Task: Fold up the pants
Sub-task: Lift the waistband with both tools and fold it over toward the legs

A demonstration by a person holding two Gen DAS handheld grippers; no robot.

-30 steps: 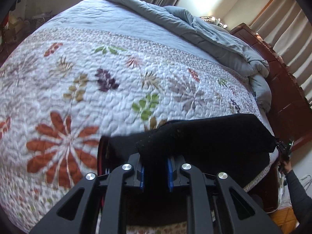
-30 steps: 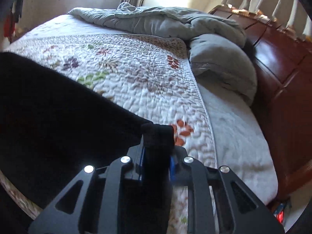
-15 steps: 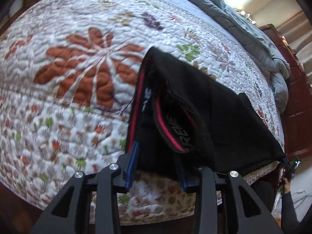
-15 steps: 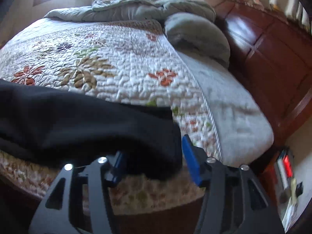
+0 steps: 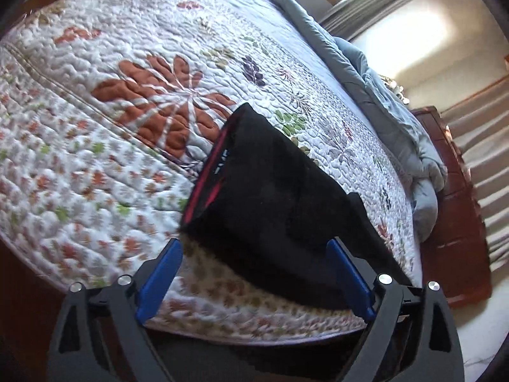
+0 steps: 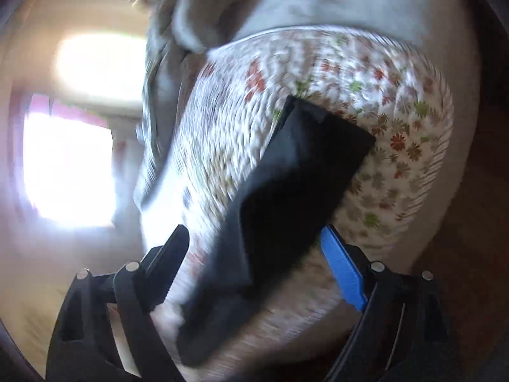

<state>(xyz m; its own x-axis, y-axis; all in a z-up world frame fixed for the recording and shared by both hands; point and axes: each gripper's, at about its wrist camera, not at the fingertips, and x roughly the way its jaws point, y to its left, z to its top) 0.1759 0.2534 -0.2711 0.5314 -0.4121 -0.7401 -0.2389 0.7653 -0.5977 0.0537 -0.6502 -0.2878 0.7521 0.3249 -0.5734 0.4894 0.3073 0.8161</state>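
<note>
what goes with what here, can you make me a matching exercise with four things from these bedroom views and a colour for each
Things:
1. pants
2. comforter
3. big leaf print on the quilt
4. left gripper finger pads

Colours:
a. blue
b. rust orange
c. black with a red waistband stripe
d. grey-blue

Pairs: 1-c, 2-d, 3-b, 4-a

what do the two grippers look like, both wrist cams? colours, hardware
Same build on both. Left gripper: matte black angular linkage arms with cut-out windows, round silver pivot bolts, bright blue flat pads on the fingers. Right gripper: same black arms and silver bolts; one blue pad shows, the other finger shows only its black side. No cables, markings or sleeves visible.
</note>
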